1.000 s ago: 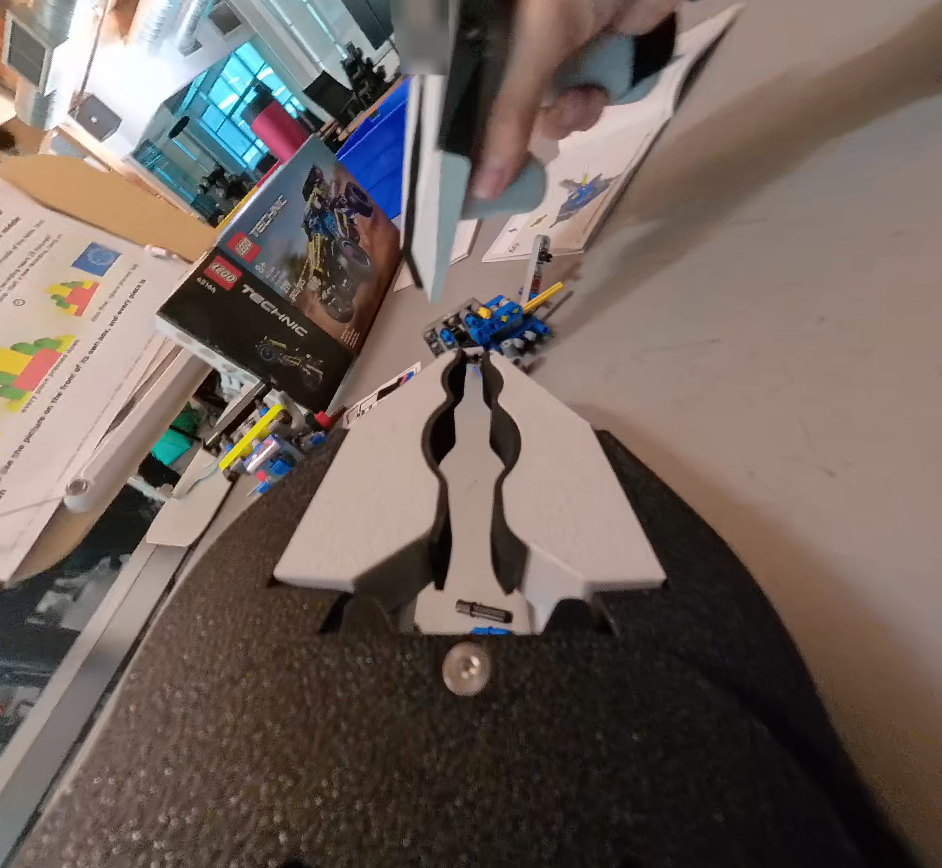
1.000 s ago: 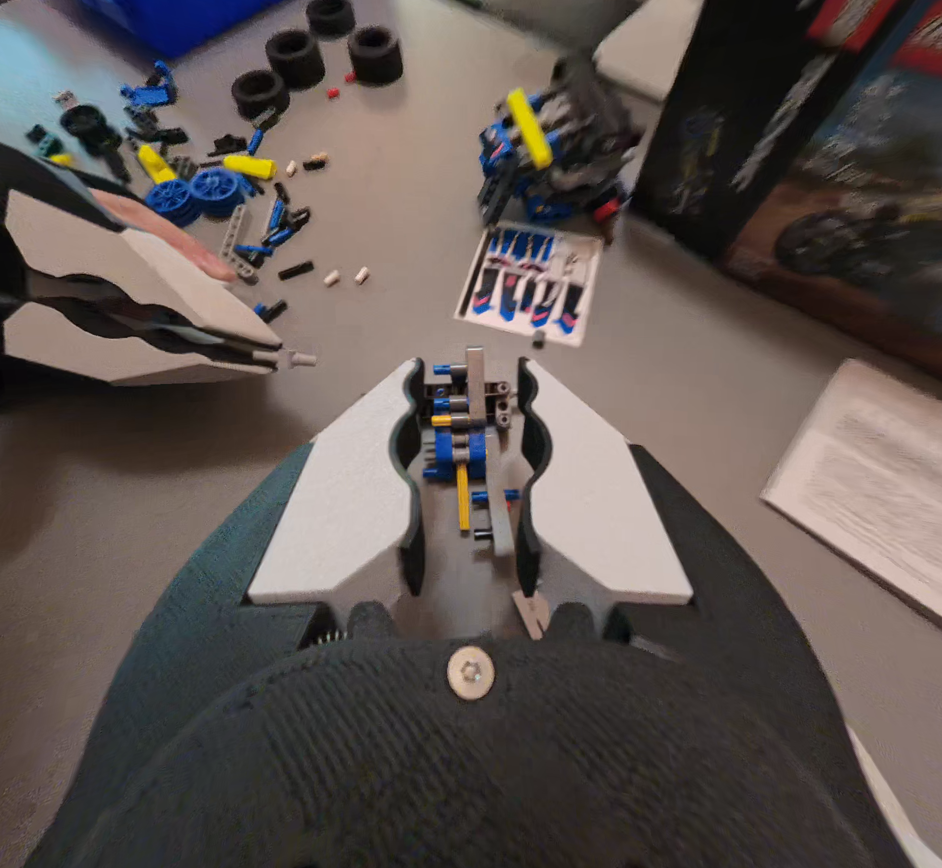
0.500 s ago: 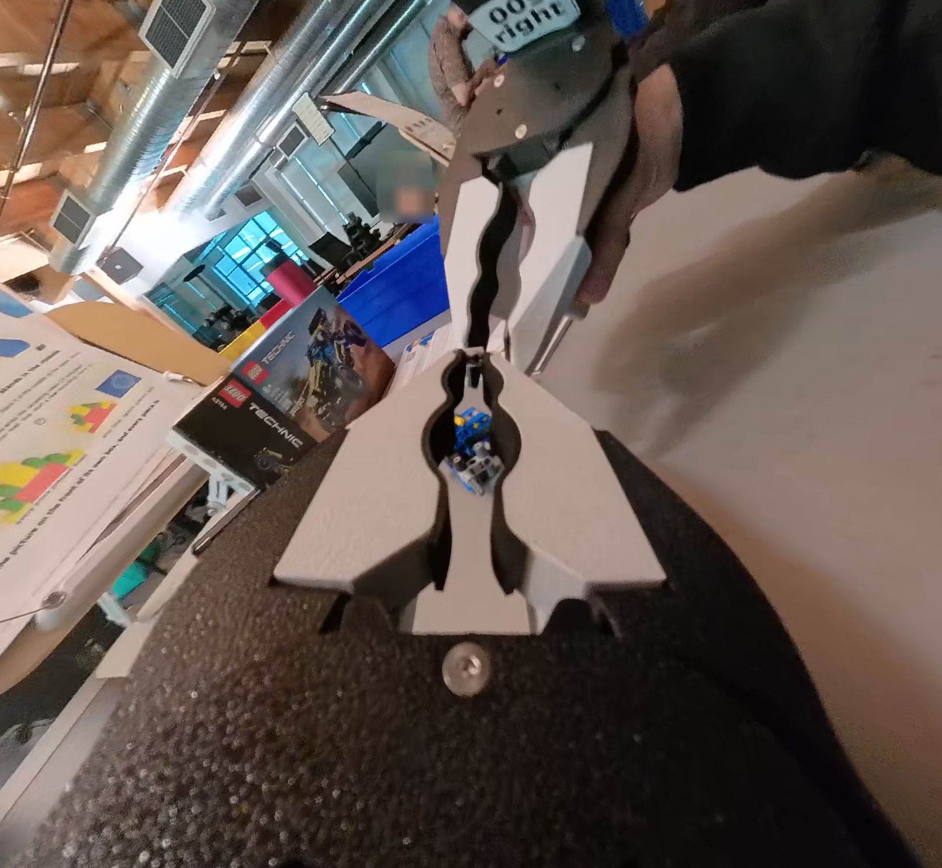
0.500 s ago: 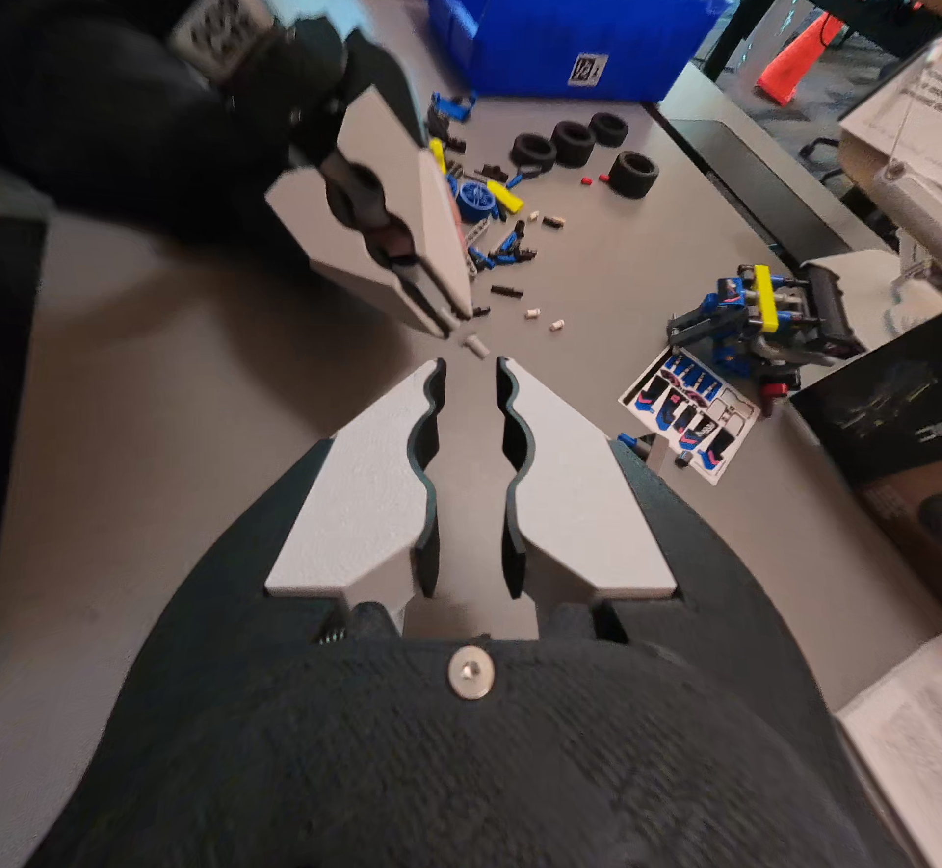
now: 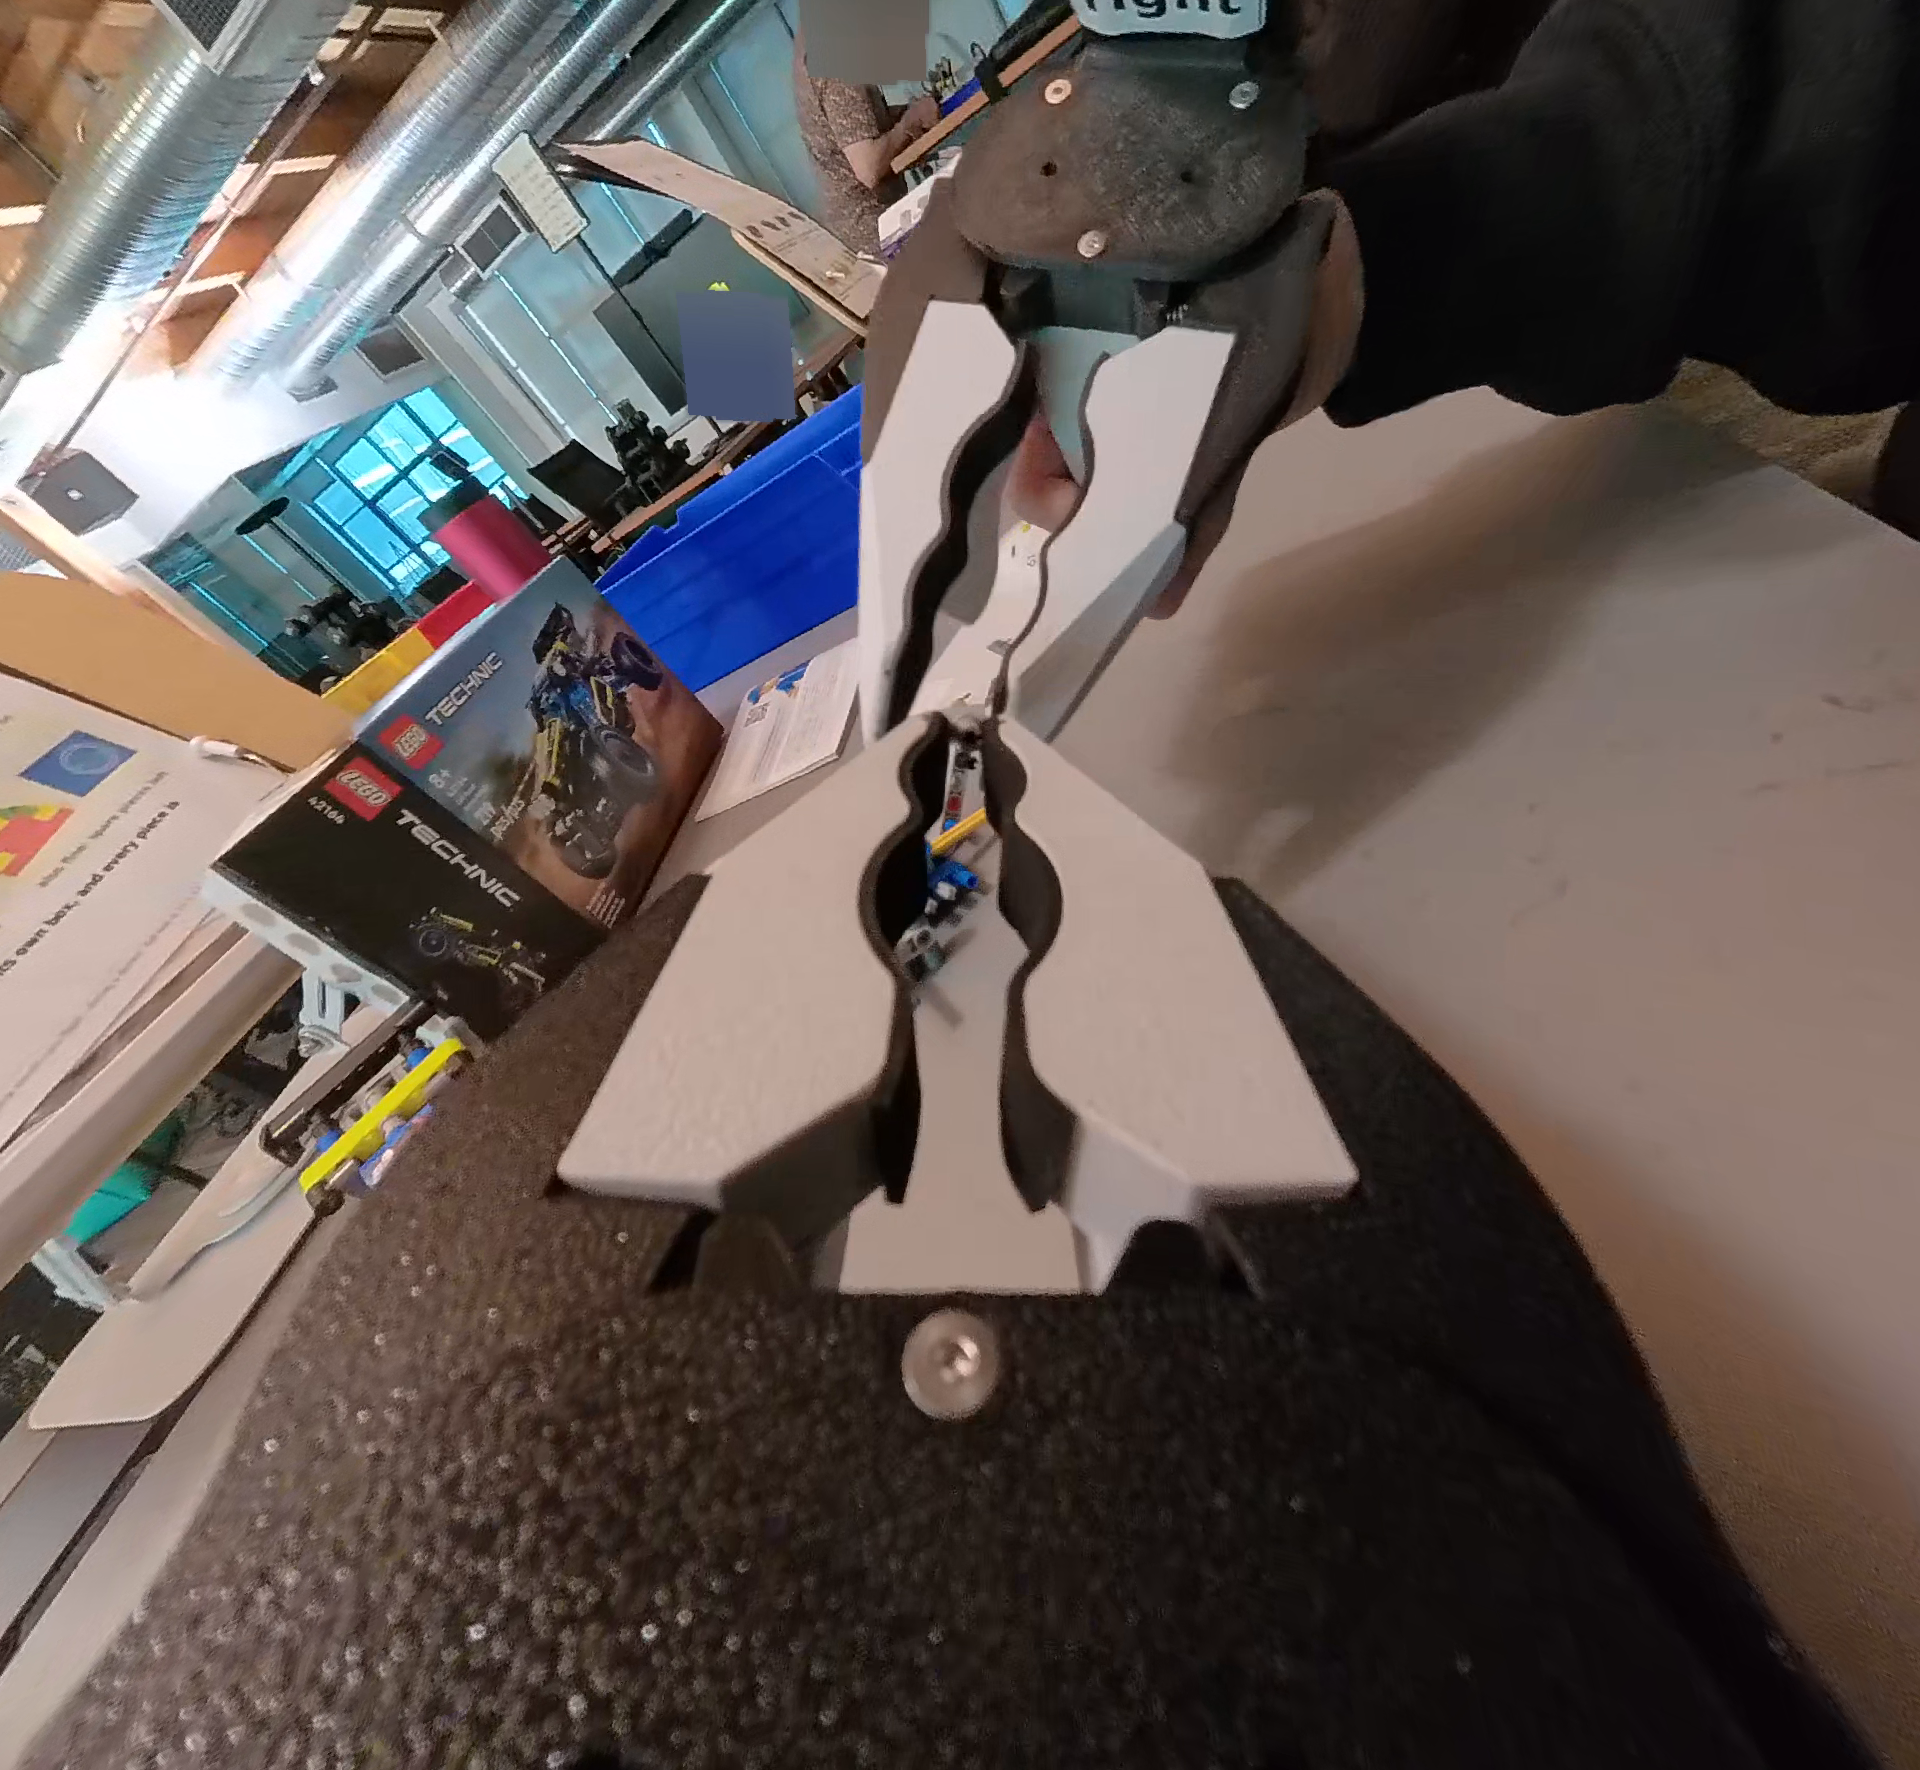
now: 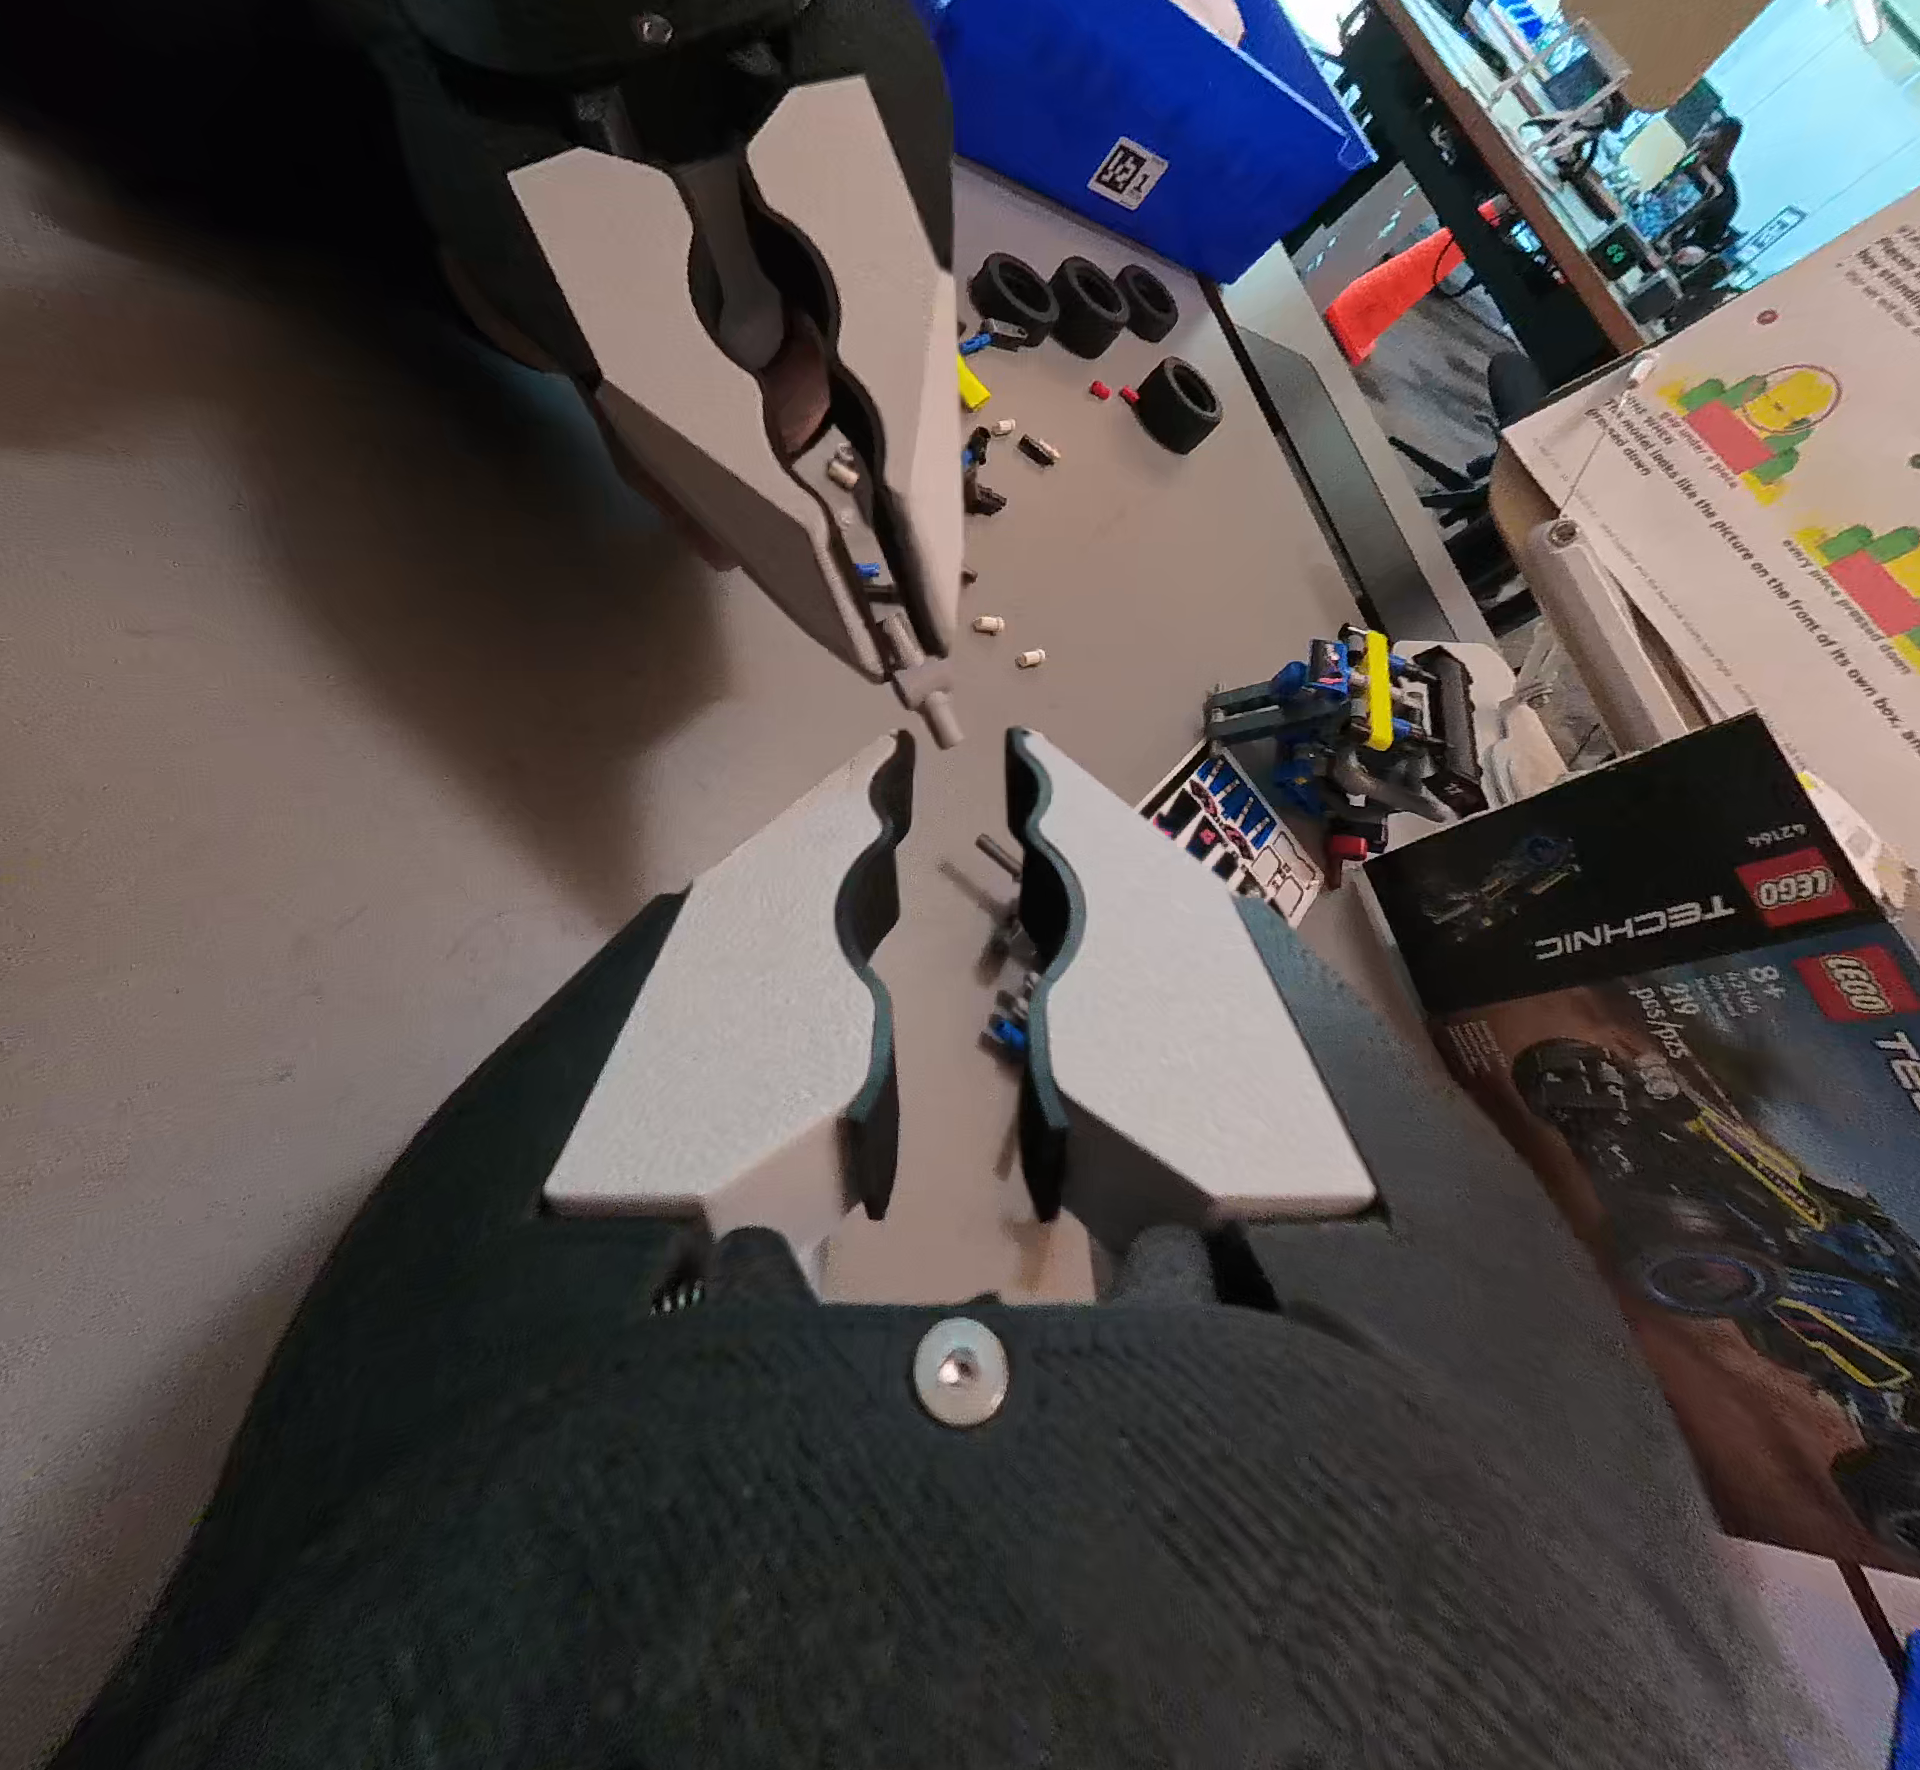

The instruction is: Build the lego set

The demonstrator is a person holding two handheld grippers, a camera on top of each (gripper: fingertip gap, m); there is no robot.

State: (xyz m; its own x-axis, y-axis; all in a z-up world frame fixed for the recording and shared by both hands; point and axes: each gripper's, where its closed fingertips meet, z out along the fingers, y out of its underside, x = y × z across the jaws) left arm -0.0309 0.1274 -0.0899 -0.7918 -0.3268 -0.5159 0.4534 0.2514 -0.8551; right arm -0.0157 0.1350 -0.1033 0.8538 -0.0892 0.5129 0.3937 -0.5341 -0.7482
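Pin transfer, tip to tip above the grey table [image 6: 260,785].
Left gripper [image 6: 914,671] clamped on small light-grey peg [image 6: 932,700]; right gripper [image 6: 958,752] parted, empty. Small blue-and-grey sub-assembly [image 6: 1003,972] lying below, half-built blue-and-yellow chassis [image 6: 1351,723] far right. Risk: peg slipping, dropping among loose pieces.

A grey desk [image 6: 270,785] carries four black tyres [image 6: 1081,307] near a blue bin [image 6: 1122,89] at its far edge. Small loose pieces [image 6: 1003,624] lie scattered mid-desk. Along the right edge sit a half-built blue model [image 6: 1340,733], a sticker sheet [image 6: 1236,837] and the set's box [image 6: 1683,1076].
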